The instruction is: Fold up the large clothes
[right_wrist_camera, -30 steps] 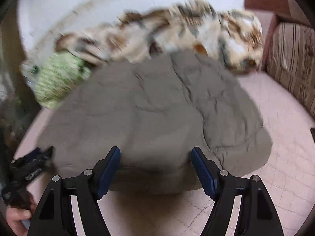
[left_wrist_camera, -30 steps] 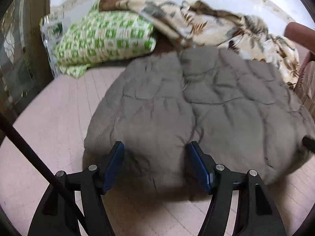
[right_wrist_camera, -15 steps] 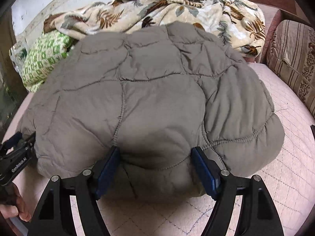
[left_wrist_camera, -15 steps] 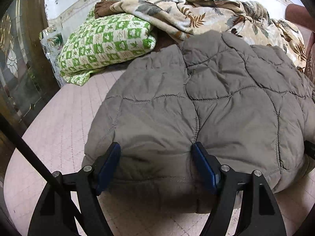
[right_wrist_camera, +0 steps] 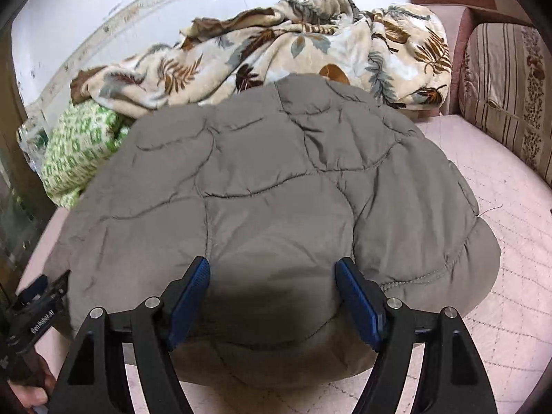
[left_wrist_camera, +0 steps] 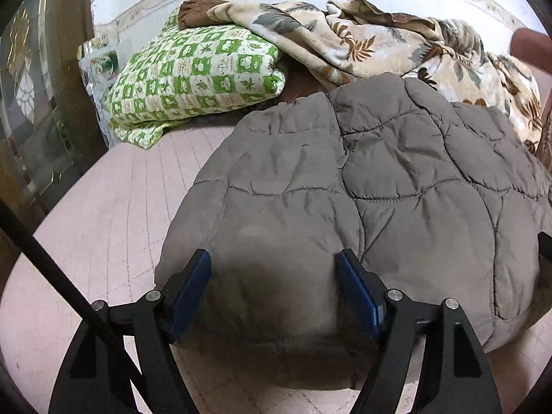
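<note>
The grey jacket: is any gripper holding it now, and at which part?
Nothing is held. Both the left gripper and right gripper are open, fingers wide apart, at the near edge of the jacket.

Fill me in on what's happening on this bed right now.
A person is folding a grey quilted jacket on a pink bed, with a hand-held gripper in each hand. The left hand-held gripper and the right hand-held gripper are both open, each at the jacket's near edge with the padded fabric between its fingers, not clamped on it. The jacket lies in a puffy, bundled heap. Behind it sit a green checked pillow and a leaf-print blanket.
</note>
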Demonstrator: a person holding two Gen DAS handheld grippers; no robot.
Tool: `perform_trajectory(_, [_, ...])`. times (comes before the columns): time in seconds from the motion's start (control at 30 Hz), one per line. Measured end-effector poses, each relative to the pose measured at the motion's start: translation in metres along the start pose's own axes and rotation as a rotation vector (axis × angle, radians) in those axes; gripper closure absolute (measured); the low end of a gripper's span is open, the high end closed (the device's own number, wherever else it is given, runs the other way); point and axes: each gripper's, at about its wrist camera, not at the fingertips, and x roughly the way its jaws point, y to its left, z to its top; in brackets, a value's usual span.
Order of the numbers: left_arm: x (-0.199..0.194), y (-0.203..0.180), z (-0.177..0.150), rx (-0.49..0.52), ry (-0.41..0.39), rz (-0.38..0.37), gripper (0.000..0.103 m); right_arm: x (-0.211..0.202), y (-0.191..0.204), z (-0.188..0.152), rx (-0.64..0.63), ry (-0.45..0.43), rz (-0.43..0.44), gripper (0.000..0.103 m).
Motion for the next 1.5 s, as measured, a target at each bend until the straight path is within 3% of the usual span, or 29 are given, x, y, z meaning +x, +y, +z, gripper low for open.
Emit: perform_trajectory(1.5, [0.0065, 0.0037, 0.0006, -0.017, 0.024, -0.021, 0.026, 0.0021, 0.0029, -0.0085, -0.049, 0.044, 0.000, 0.017])
